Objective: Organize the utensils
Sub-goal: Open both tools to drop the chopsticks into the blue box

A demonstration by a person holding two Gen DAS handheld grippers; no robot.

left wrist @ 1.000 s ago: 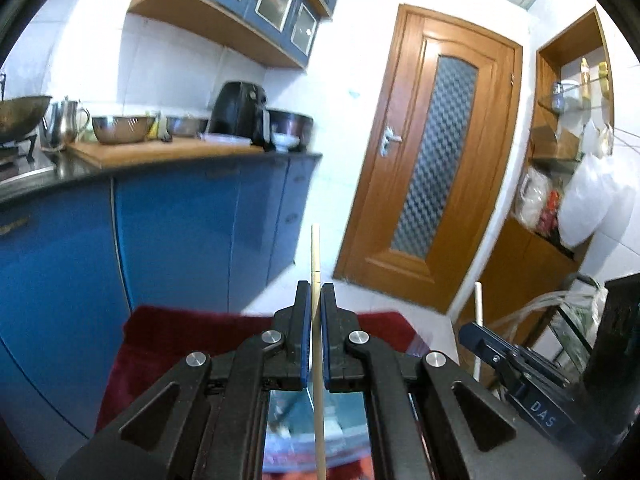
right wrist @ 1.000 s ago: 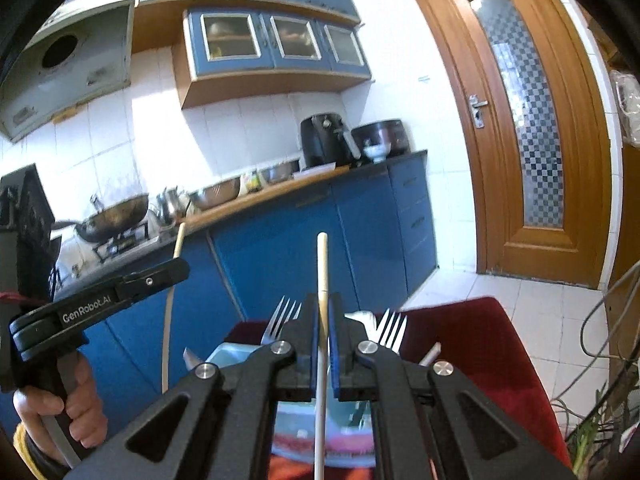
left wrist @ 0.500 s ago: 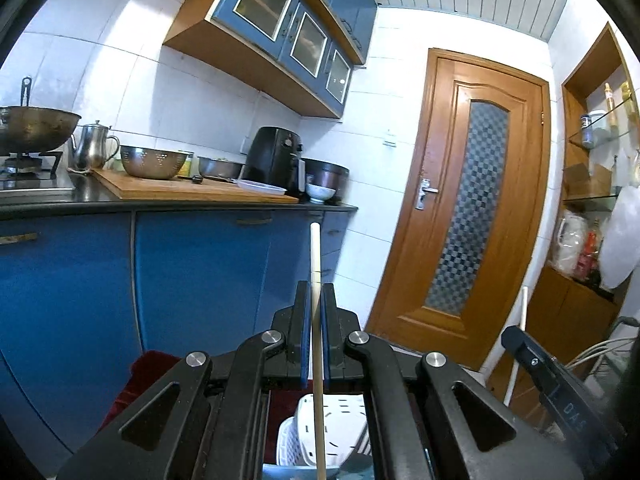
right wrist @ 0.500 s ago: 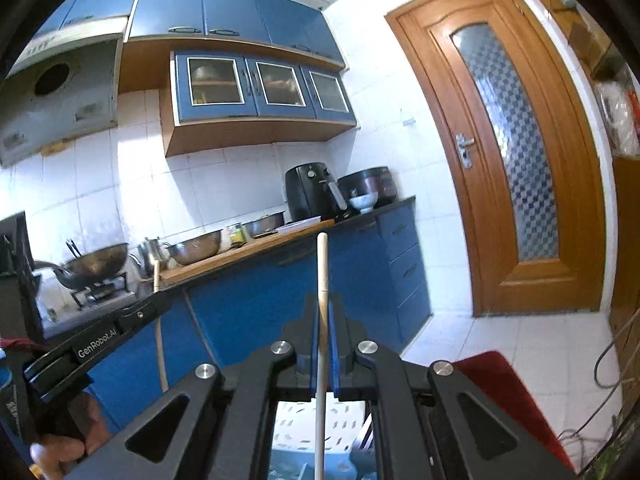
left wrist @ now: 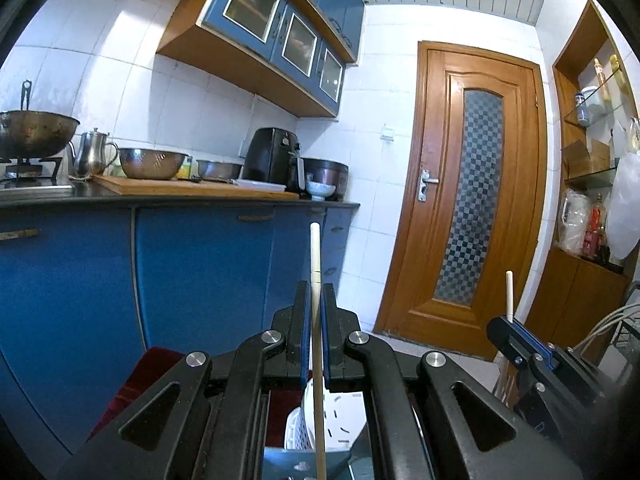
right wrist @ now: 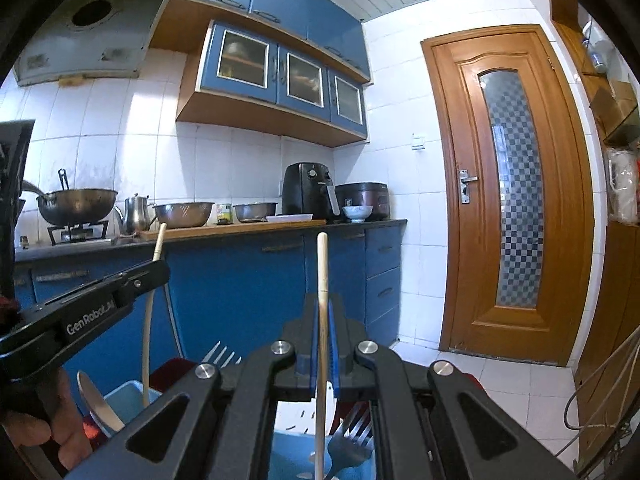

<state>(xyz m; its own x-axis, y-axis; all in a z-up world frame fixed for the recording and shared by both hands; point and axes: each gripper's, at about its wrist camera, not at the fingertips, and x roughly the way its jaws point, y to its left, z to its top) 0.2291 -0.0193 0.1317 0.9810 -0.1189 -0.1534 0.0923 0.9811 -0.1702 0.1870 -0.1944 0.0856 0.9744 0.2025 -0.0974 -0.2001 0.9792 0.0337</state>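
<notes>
Both grippers carry a chopstick upright: the left gripper (left wrist: 315, 336) is clamped on one chopstick (left wrist: 315, 264), the right gripper (right wrist: 323, 344) is pinched tight on the other chopstick (right wrist: 322, 272), each hanging over the blue utensil holder (right wrist: 124, 400) where forks (right wrist: 350, 436) stand. The risk: a tip catches a fork or the white slotted insert (left wrist: 332, 420), and the thin stick pivots in the pads.

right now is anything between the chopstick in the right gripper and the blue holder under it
Partly. The right gripper is shut on a chopstick that hangs over the blue holder. A fork stands right beside the stick's lower part, and a white slotted basket sits just behind. The stick's bottom tip is out of frame.
</notes>
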